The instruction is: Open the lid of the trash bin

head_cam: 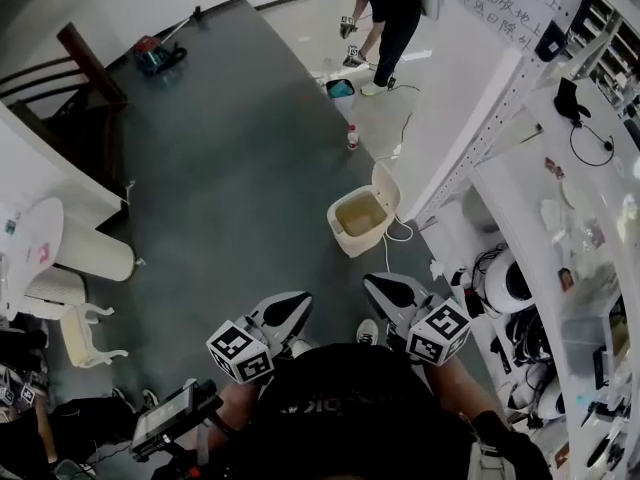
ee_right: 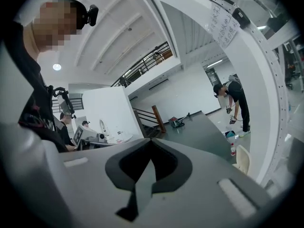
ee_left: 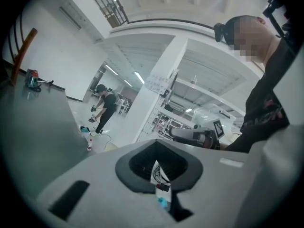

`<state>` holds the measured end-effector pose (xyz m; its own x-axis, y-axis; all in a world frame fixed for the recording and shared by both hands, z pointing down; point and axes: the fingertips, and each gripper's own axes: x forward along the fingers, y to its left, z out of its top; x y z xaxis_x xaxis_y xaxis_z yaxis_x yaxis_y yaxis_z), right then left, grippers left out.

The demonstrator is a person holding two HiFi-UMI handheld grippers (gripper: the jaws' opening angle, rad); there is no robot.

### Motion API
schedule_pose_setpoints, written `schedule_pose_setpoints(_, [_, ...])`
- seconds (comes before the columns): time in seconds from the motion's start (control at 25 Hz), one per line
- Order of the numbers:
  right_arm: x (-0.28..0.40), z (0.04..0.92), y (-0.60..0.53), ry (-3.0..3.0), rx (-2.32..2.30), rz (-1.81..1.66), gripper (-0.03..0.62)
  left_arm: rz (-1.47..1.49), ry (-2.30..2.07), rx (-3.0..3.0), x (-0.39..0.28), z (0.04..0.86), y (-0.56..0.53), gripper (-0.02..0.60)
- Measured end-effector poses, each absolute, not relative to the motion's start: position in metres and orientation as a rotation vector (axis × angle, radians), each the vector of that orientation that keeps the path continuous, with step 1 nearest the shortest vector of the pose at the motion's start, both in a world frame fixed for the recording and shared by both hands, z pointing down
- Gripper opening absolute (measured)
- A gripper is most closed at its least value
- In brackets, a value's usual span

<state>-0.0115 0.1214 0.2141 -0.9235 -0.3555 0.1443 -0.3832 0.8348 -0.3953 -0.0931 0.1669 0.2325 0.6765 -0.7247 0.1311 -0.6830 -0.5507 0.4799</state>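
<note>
The cream trash bin [head_cam: 356, 224] stands on the dark floor beside the white rack, its lid [head_cam: 386, 189] tipped up at the back and its inside showing. Both grippers hang low in front of my body, well short of the bin and not touching it. My left gripper [head_cam: 302, 302] points up toward the bin with its jaws together and nothing in them. To its right, my right gripper [head_cam: 373, 283] is also shut and empty. In the right gripper view the lid [ee_right: 242, 158] shows at the right edge, far beyond the shut gripper [ee_right: 149, 171]. The left gripper [ee_left: 159, 175] looks along the floor.
A white shelving rack [head_cam: 560, 218] with gear fills the right side. A white cable [head_cam: 386, 254] trails from the bin. A small bottle [head_cam: 352, 137] stands further off, near a person [head_cam: 385, 18] bent over. White furniture [head_cam: 60, 253] and a stair rail [head_cam: 90, 63] lie left.
</note>
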Motion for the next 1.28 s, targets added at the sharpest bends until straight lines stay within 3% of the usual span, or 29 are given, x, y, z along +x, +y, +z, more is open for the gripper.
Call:
schedule_pose_setpoints(0.36, [-0.041,0.231,0.174,-2.896,0.602,0.689,0.008,-0.136,-0.979,2.398,-0.101,0.24,0.188,0.002])
schedule_pose_setpoints(1.28, [-0.039,0.233,0.197,-2.885,0.647,0.69,0.008,-0.125,-0.948,2.4,-0.092,0.241,0.204,0.0])
